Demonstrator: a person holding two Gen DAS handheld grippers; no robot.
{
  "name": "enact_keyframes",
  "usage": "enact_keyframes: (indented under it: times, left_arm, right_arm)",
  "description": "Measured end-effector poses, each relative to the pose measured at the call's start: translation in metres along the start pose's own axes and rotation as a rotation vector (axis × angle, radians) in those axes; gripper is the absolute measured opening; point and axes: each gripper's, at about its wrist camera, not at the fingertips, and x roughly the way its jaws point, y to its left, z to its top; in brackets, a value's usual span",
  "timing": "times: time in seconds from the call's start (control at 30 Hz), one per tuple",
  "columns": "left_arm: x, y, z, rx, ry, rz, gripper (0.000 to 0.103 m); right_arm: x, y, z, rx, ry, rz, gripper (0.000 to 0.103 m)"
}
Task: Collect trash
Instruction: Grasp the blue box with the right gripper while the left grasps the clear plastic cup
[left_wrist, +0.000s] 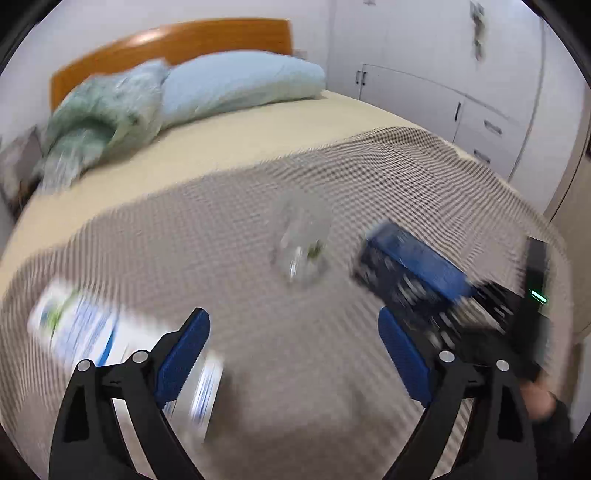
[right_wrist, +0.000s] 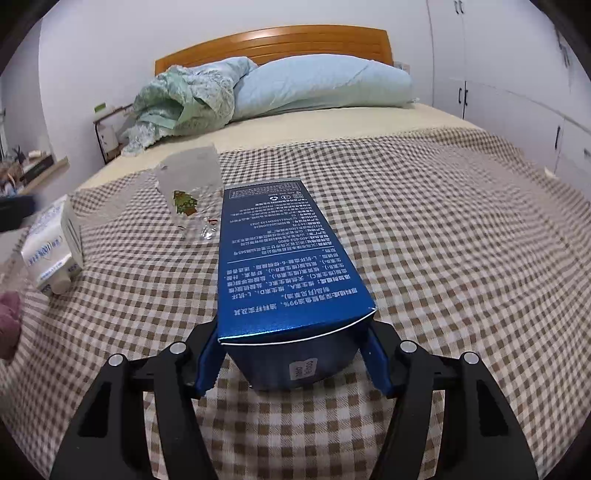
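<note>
The right view shows the right hand-held gripper (right_wrist: 291, 363) clamped on the blue box (right_wrist: 288, 258), while the blurred left view shows the left hand-held gripper (left_wrist: 293, 354) spread apart over the bed (left_wrist: 295, 369).

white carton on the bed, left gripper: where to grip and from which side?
Judging by its pose, the white carton lies on its side on the checked blanket, cap end toward the camera. Best bet: grip across the two long flat faces at mid-body, coming down from above with the left gripper open wide.
</note>
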Motion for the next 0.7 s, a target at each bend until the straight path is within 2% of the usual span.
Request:
enact_keyframes:
  times: [0.1,0.2,0.33,0.47,0.5,0.57,0.6,0.7]
  left_arm:
    - [0.045,-0.019,0.025,0.019,-0.018,0.058,0.090]
    - [0.082,-0.024,0.042,-0.023,0.006,0.108,0.090]
    - [0.116,-0.021,0.060,-0.137,0.010,0.172,0.090]
    - [0.137,-0.008,0.071,-0.285,0.034,0.178,0.090]
    - [0.139,-0.007,0.072,-0.299,0.037,0.179,0.083]
    - [0.141,-0.007,0.073,-0.306,0.032,0.169,0.059]
    - [0.141,-0.008,0.074,-0.294,0.033,0.170,0.055]
    - [0.140,-0.017,0.077,-0.231,0.048,0.152,0.053]
  right_arm:
    - [-0.013,-0.023,-0.005,0.081,-0.025,0.025,0.062]
    - [-0.021,-0.033,-0.009,0.112,-0.034,0.022,0.062]
    - [-0.019,-0.022,-0.006,0.075,-0.046,0.013,0.062]
    - [-0.016,-0.023,-0.008,0.095,-0.043,0.018,0.062]
    - [-0.016,-0.025,-0.008,0.104,-0.040,0.019,0.062]
    - [-0.014,-0.027,-0.006,0.107,-0.039,0.013,0.062]
    - [-0.014,-0.025,-0.006,0.099,-0.037,0.010,0.062]
    - [-0.011,-0.023,-0.003,0.076,-0.039,0.003,0.062]
